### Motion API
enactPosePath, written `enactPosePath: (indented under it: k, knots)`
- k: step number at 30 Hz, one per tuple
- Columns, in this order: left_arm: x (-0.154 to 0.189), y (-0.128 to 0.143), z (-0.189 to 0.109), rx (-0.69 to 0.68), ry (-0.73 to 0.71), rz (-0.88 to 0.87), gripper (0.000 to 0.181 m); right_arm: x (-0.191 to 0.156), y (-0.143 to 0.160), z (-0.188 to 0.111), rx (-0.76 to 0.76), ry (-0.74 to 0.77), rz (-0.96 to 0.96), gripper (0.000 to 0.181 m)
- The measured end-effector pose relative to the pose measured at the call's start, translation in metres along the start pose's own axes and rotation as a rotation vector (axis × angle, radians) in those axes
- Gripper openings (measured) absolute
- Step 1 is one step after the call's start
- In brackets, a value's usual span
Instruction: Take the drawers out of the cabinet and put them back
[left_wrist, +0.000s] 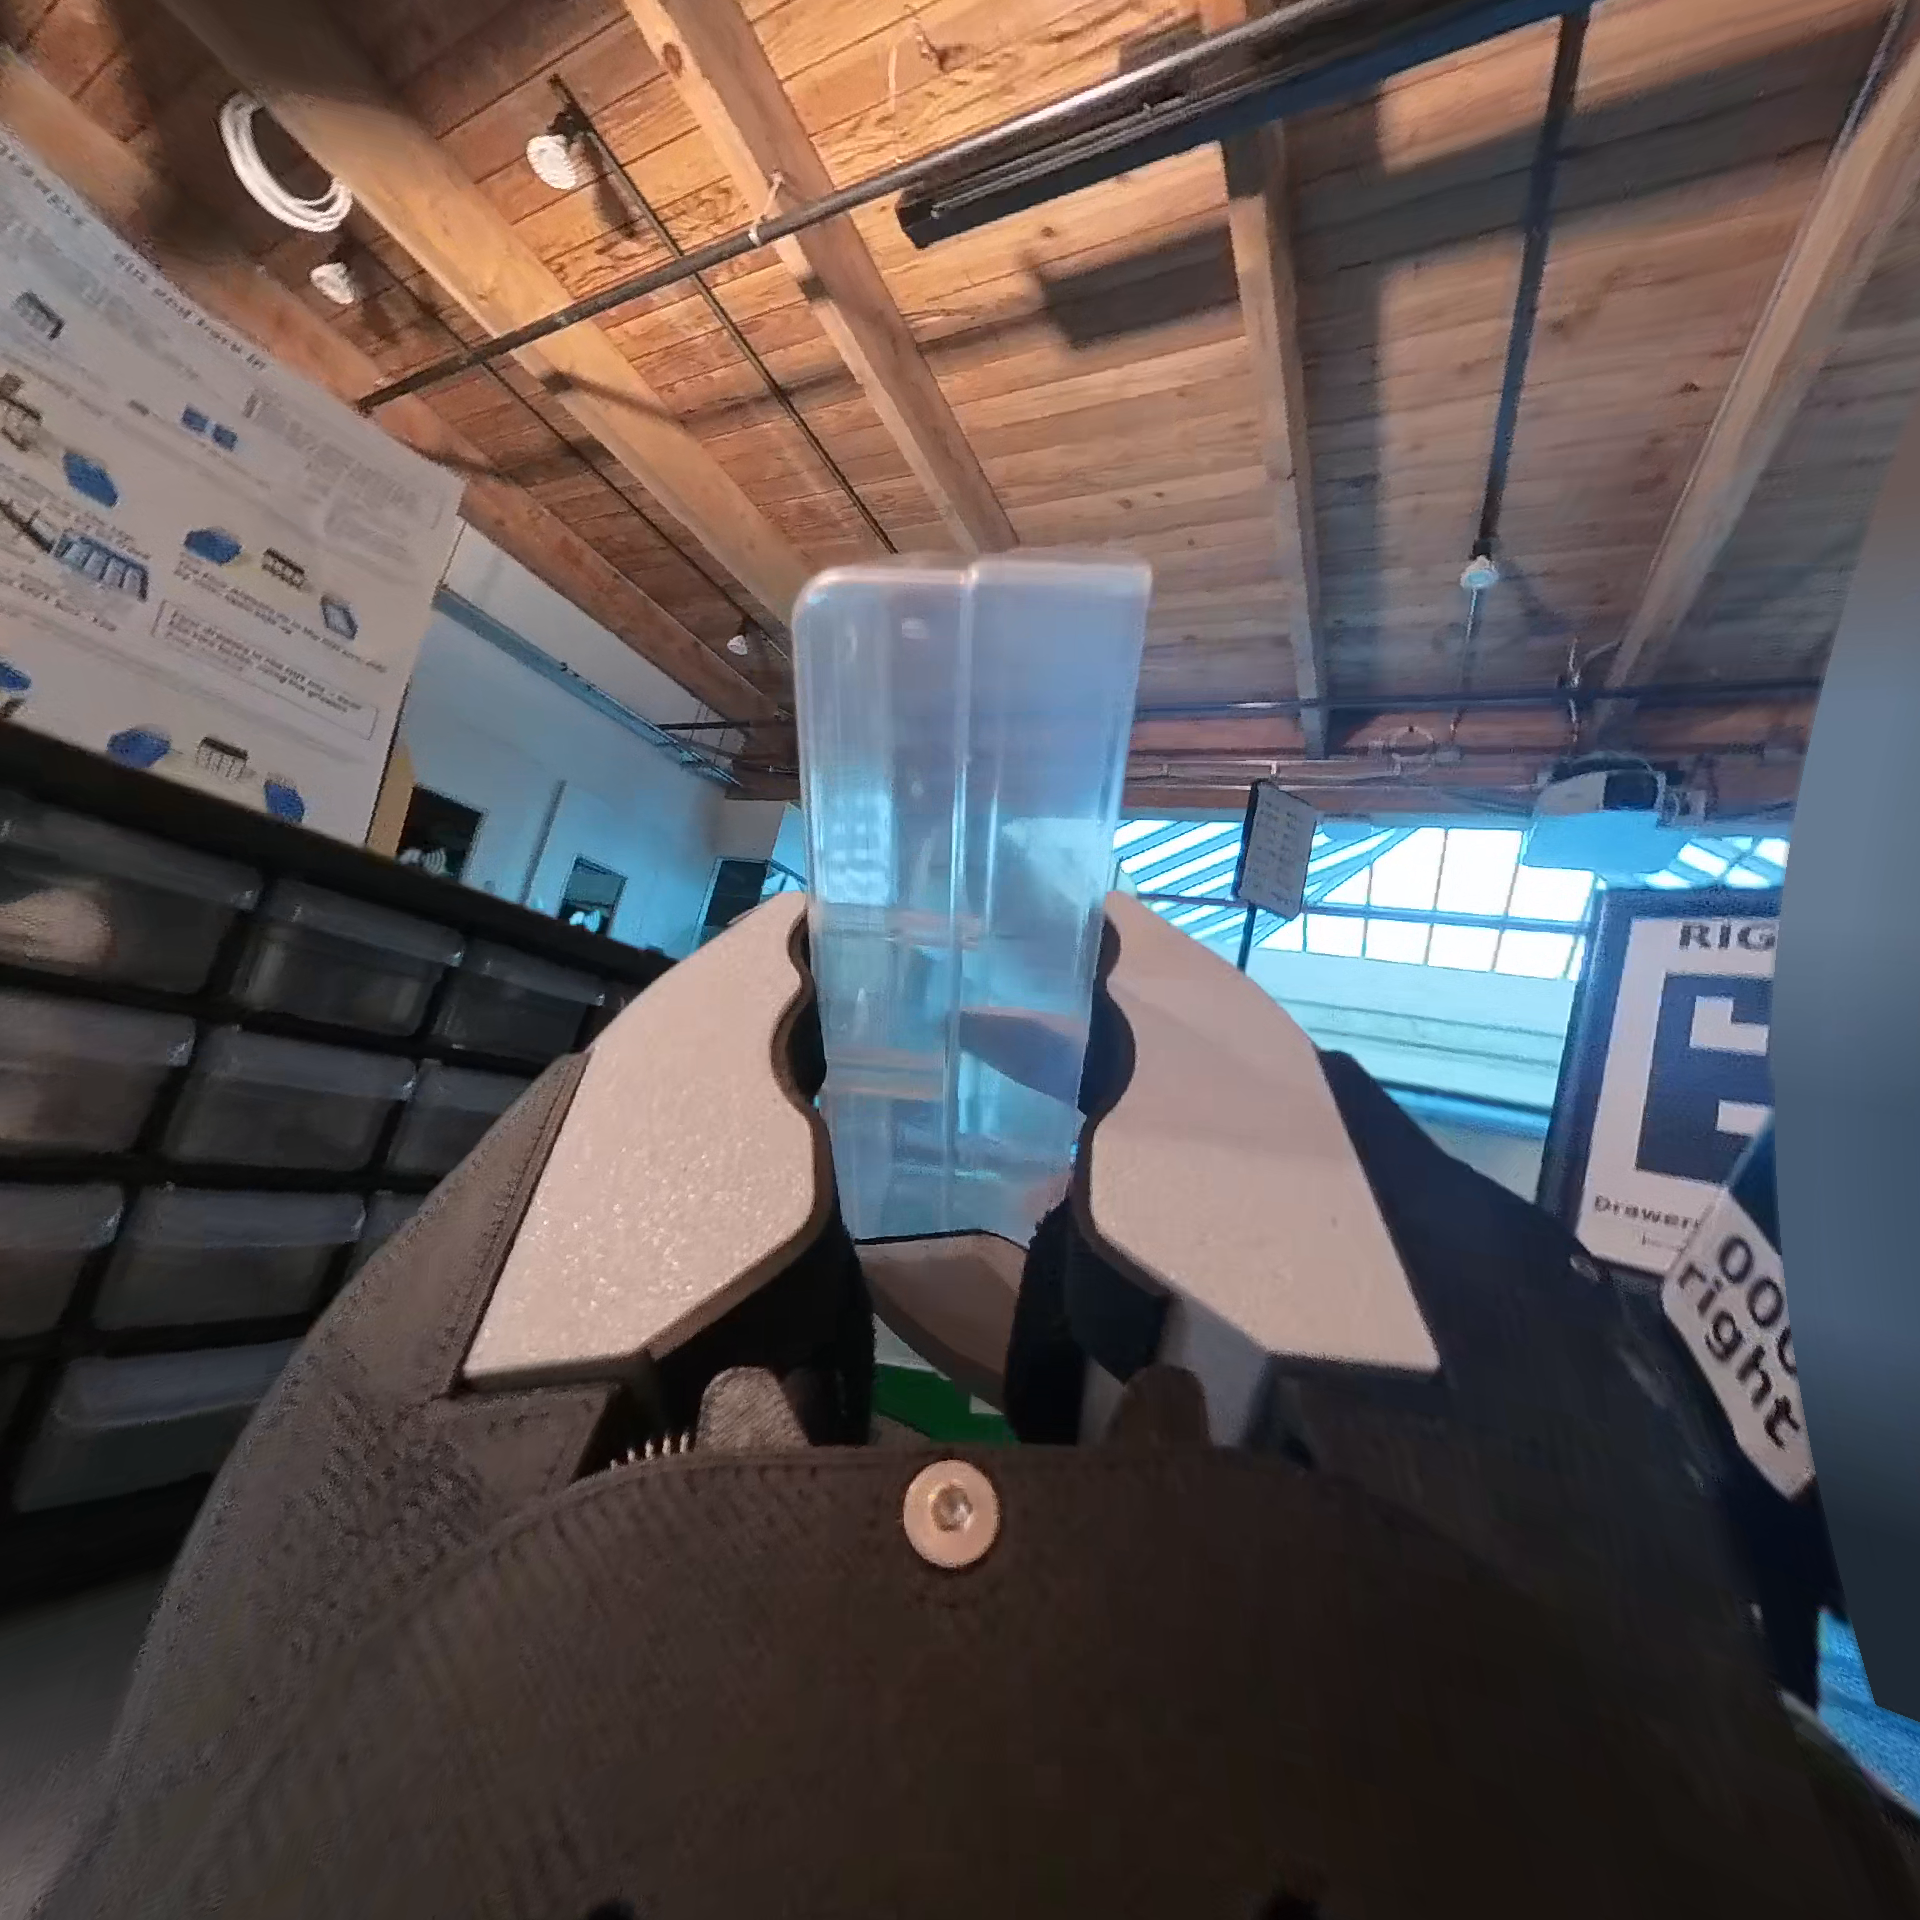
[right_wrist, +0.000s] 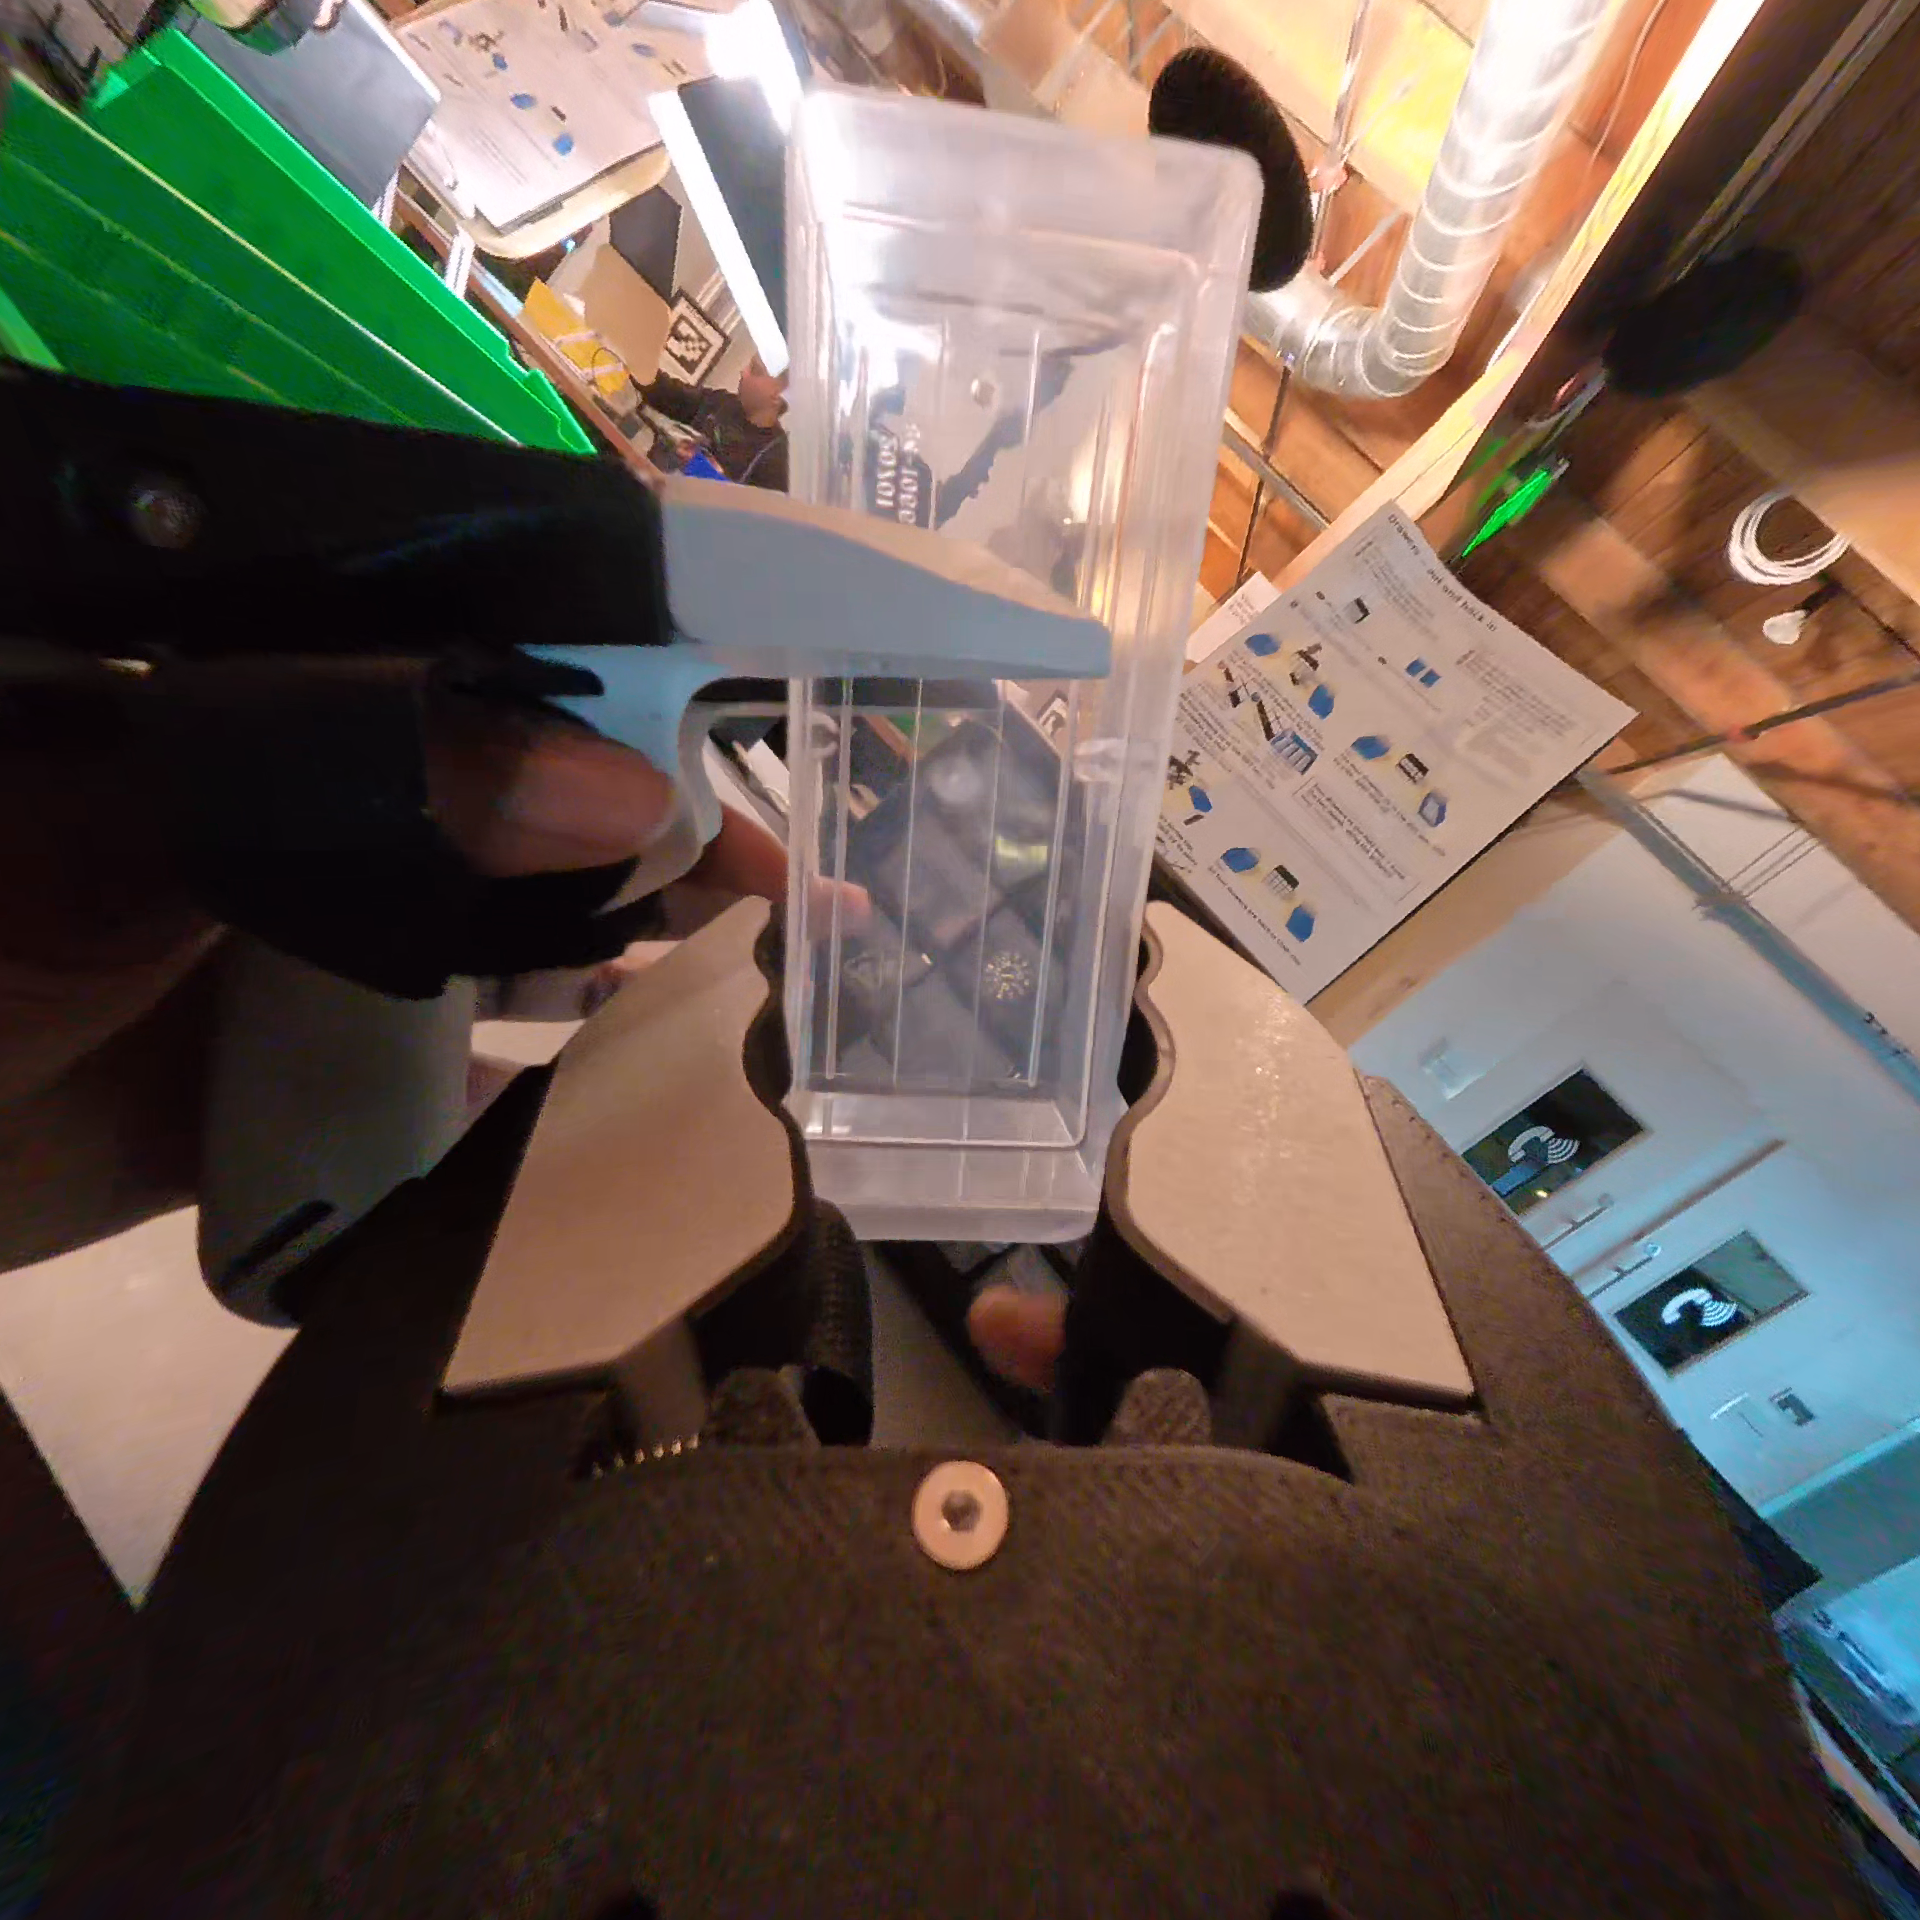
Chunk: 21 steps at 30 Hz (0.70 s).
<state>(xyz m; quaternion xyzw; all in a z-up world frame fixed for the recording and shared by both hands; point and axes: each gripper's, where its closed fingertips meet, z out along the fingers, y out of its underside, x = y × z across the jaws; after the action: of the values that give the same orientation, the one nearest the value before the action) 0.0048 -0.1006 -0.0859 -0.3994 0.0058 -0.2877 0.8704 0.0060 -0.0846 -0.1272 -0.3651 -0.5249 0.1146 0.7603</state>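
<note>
A: Left gripper (left_wrist: 956, 1049), grey jaw plates on a black printed body: closed to the width of a clear plastic drawer (left_wrist: 961, 883), a narrow, open-topped rectangular one, and clamped on it. The drawer stands straight out along the fingers, long axis in line with them, far end aimed at the wooden ceiling.

B: Right gripper (right_wrist: 951, 1081), same build: its jaws are closed on the near end of the clear drawer (right_wrist: 1003, 644), which likewise runs away along the fingers. The left gripper's grey finger (right_wrist: 883, 613) comes in from the side and crosses the drawer about mid-length.

A: One drawer held by both?

B: Looks so, but I can't confirm from these views. My judgement: a handover, mid-air, out of the cabinet.

A: The black cabinet of small clear drawers (left_wrist: 208, 1091) shows only in the left wrist view, low and to that gripper's left, well apart. So the left gripper is the nearer one for reinsertion.

B: The right wrist view shows the drawer's open inside, empty, and its ribbed floor. The left view sees only a narrow side.

A: The drawer would need turning until its long axis points at a slot.
</note>
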Motion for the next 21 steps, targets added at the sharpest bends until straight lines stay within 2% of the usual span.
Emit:
enactPosePath:
  k: [7,11,14,16,18,20,21]
  knots:
    - [0.005,-0.016,0.000,-0.022,0.063,0.207,0.055,0.021,0.006,-0.006,-0.020,-0.039,0.132,0.060]
    - [-0.023,-0.023,-0.006,-0.138,0.004,0.513,0.065,0.053,0.017,-0.014,-0.015,-0.048,0.170,0.059]
    - [-0.061,-0.021,-0.016,-0.286,-0.092,0.740,0.072,0.093,0.029,-0.025,-0.031,-0.032,0.177,0.059]
    - [-0.087,-0.029,-0.027,-0.328,-0.190,0.847,0.062,0.129,0.040,-0.035,-0.059,0.004,0.117,0.060]
    - [-0.098,-0.038,-0.034,-0.292,-0.223,0.844,0.050,0.169,0.055,-0.045,-0.117,0.036,0.036,0.061]
    - [-0.097,-0.045,-0.036,-0.225,-0.194,0.759,0.056,0.212,0.077,-0.054,-0.206,0.055,-0.017,0.061]
    - [-0.096,-0.046,-0.036,-0.207,-0.177,0.698,0.068,0.234,0.091,-0.059,-0.268,0.064,-0.030,0.061]
